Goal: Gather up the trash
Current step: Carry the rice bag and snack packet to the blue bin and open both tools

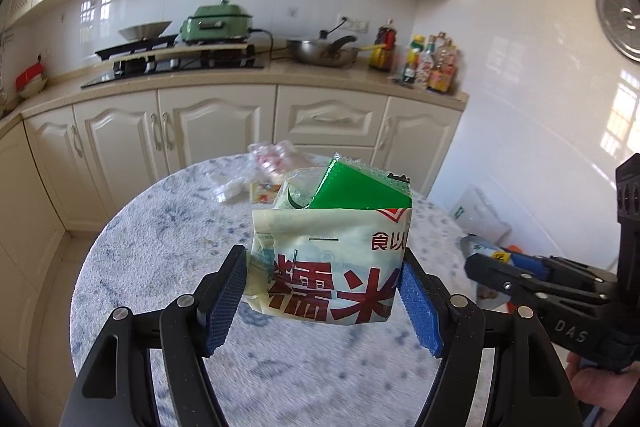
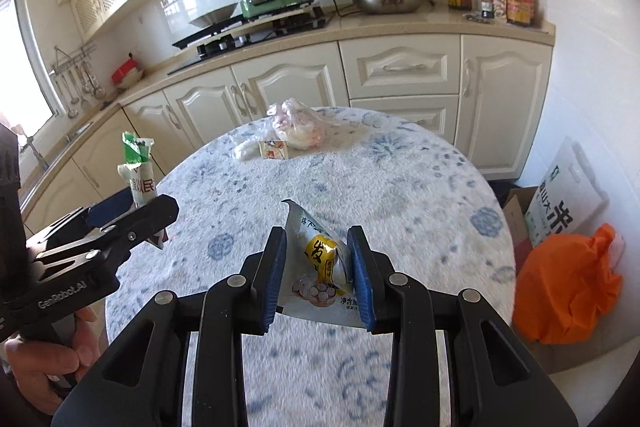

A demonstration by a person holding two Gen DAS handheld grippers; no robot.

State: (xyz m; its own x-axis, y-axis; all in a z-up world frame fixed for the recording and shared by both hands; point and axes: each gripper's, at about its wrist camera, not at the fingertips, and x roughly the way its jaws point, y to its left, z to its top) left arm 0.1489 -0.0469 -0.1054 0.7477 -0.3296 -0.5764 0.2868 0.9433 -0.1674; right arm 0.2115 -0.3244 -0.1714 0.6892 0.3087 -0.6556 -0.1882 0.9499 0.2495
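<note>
The left gripper [image 1: 322,291] clamps its fingers on a glutinous-rice bag [image 1: 332,263], upright and mouth-up above the round worktop [image 1: 160,227], likely to receive trash; a green wrapper [image 1: 360,189] pokes out. The right gripper [image 2: 318,267] pinches a snack packet [image 2: 324,263], tip pointing away. Crumpled plastic [image 2: 300,123] lies at the far rim.

Left gripper [image 1: 324,301] and right gripper [image 2: 318,277] — both raised, side by side, fingers clamped — each hand-held

Black hand-held gripper [image 1: 322,297], blue pads [image 1: 224,303], silver screws
</note>
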